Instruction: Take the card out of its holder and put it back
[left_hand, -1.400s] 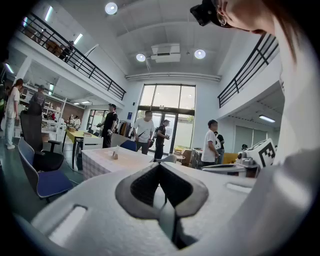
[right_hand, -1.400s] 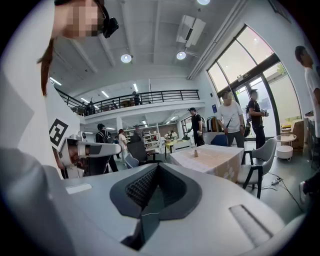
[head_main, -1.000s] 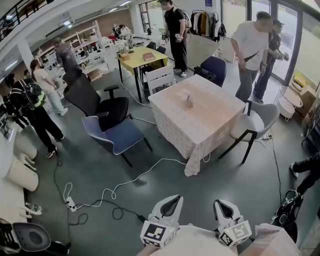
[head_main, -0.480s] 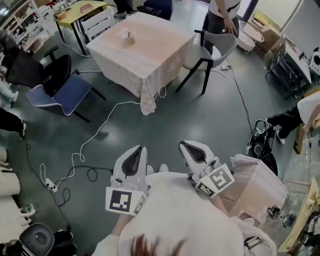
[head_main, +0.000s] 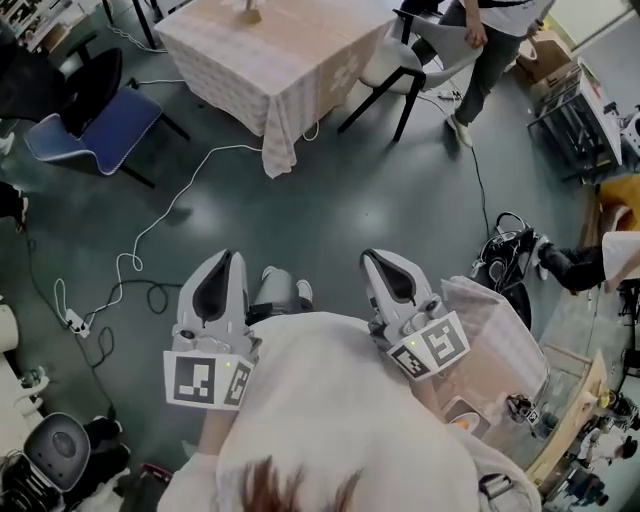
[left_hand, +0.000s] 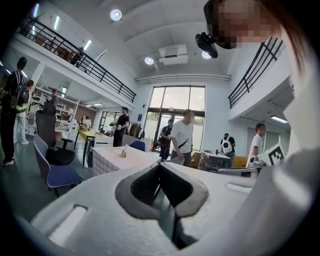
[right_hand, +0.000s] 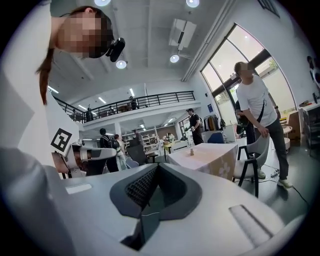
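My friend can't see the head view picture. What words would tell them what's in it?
Two white grippers, left gripper and right gripper, both shut and empty, are held close to the person's chest above a grey floor. Ahead stands a cloth-covered table, with a blue chair and a white cable nearby.

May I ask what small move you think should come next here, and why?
Probably a step toward the table: the card holder stands on it across the floor, well out of reach, while the left gripper and right gripper are both shut and empty, close to the body.
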